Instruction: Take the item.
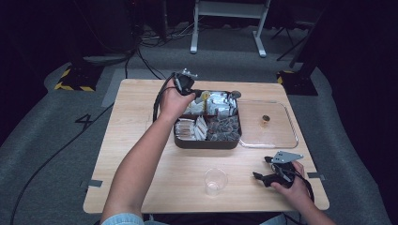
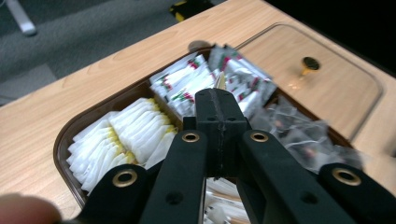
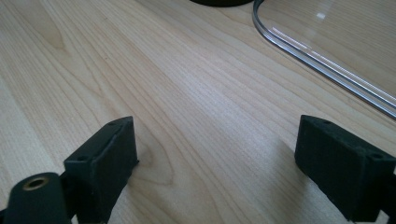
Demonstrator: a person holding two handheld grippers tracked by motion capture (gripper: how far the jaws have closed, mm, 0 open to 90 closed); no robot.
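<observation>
Up at the far side of the desk [image 1: 141,154], the left tool [image 2: 219,95] hangs over the dark tray [image 1: 206,143], its jaws pressed together on what looks like a thin packet [image 2: 219,81], though the tip is too blurred to be sure. Below it the tray is split into compartments: white sachets with yellow edges [image 2: 126,135] in one, white sachets with red and green print [image 2: 187,84] beside them, and clear wrapped pieces [image 2: 303,135] in another. A clear lid [image 1: 270,124] with a small gold knob [image 1: 265,120] lies flat on the desk, touching the tray's right side. Nearer the person, a clear cup [image 1: 215,181] stands upright, well apart from the tray. The right tool [image 3: 217,163] rests low on the desk just right of the cup, its jaws spread wide with bare wood between them, the lid's rim ahead of it.
</observation>
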